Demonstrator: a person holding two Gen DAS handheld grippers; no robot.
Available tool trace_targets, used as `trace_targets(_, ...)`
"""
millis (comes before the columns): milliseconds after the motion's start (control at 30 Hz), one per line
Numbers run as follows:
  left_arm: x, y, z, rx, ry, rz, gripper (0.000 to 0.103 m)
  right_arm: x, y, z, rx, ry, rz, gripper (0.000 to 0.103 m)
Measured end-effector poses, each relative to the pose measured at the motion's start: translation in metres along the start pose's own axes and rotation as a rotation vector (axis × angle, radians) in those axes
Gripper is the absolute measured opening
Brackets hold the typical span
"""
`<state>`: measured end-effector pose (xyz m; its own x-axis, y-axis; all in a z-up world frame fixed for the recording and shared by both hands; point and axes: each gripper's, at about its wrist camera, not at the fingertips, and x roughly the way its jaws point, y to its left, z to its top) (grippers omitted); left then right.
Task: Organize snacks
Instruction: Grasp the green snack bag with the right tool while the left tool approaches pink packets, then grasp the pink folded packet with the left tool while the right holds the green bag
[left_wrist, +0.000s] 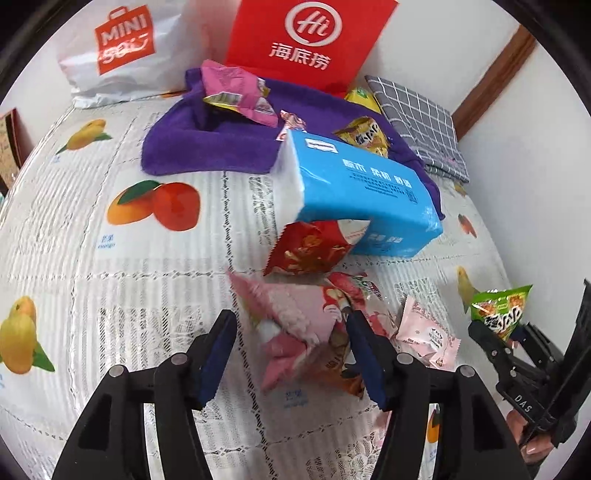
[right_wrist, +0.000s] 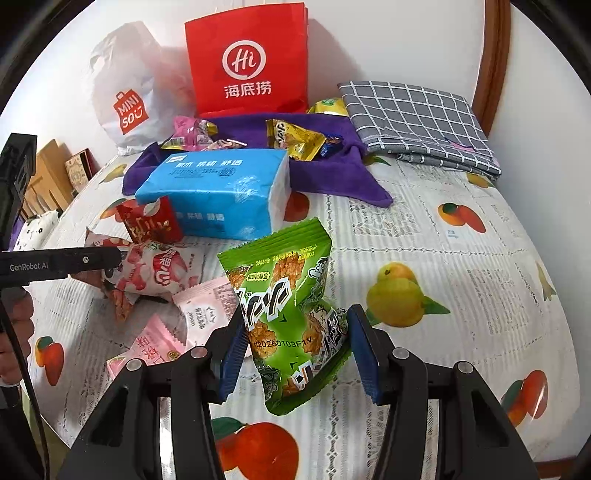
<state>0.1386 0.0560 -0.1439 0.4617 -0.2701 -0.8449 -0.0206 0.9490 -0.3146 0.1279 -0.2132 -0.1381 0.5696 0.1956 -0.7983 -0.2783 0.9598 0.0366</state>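
Note:
My right gripper (right_wrist: 295, 332) is shut on a green snack packet (right_wrist: 288, 295) and holds it upright above the fruit-print tablecloth (right_wrist: 461, 258); in the left wrist view the green snack packet (left_wrist: 502, 306) shows at the far right. My left gripper (left_wrist: 290, 332) stands open over a heap of pink and red snack packets (left_wrist: 295, 325). Its right pad touches the heap and its left pad stands clear of it. A red packet (left_wrist: 310, 247) leans on a blue tissue pack (left_wrist: 362, 181). A pale pink packet (left_wrist: 428, 336) lies just right of the heap.
A purple towel (left_wrist: 207, 147) at the back carries a pink packet (left_wrist: 236, 92) and yellow packets (left_wrist: 365, 136). Behind it stand a red paper bag (left_wrist: 306, 40) and a white bag (left_wrist: 125, 48). A folded grey checked cloth (right_wrist: 417, 122) lies at the back right.

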Motion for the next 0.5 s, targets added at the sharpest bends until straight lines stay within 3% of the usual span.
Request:
trace_targets(233, 0.009, -0.006, 0.003, 0.002, -0.002, -0.01, 0.058, 0.001, 0.001, -0.002, 0.0, 0.006, 0.002, 0.052)
trace_targets(367, 0.012, -0.012, 0.004, 0.017, -0.005, -0.012, 0.045, 0.001, -0.002, -0.004, 0.003, 0.011, -0.002, 0.052)
trace_targets(500, 0.002, -0.009, 0.002, 0.028, -0.025, -0.003, 0.044, 0.0, -0.004, -0.004, 0.005, 0.015, -0.007, 0.052)
